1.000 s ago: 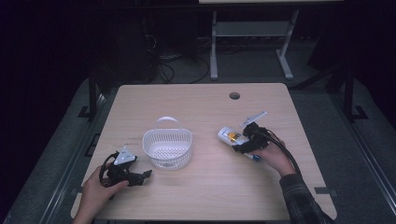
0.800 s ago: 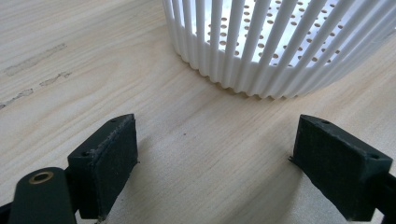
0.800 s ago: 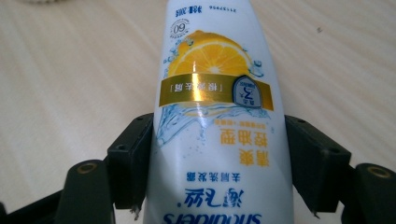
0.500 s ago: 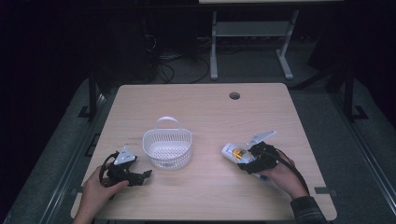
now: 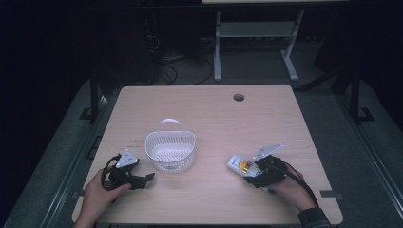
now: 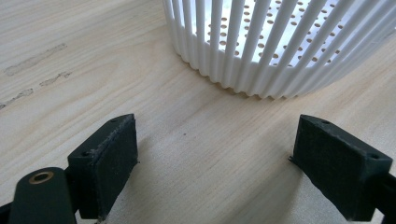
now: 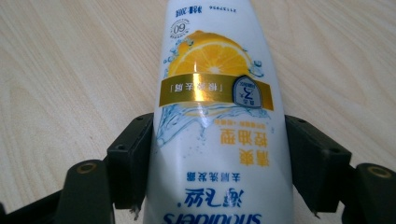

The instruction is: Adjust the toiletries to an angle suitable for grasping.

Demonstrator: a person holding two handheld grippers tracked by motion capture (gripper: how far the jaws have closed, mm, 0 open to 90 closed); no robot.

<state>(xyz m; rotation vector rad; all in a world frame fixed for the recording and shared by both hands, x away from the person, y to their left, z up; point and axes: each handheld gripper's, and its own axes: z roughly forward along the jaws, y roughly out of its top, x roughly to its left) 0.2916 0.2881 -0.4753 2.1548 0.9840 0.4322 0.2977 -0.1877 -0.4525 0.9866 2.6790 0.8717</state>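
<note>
Tube (image 7: 217,116) clamped in right claw (image 5: 251,172); left claw (image 6: 219,163) wide, facing basket (image 5: 170,151).

Pale wooden desk (image 5: 266,123) with a basket and a tube on it.

The desk has a light wood grain and a small round hole (image 5: 238,97) near its far edge. A white slatted basket (image 5: 170,151) with a handle stands left of the middle. A white tube (image 5: 239,165) printed with a lemon slice lies near the right front, well apart from the basket.
</note>
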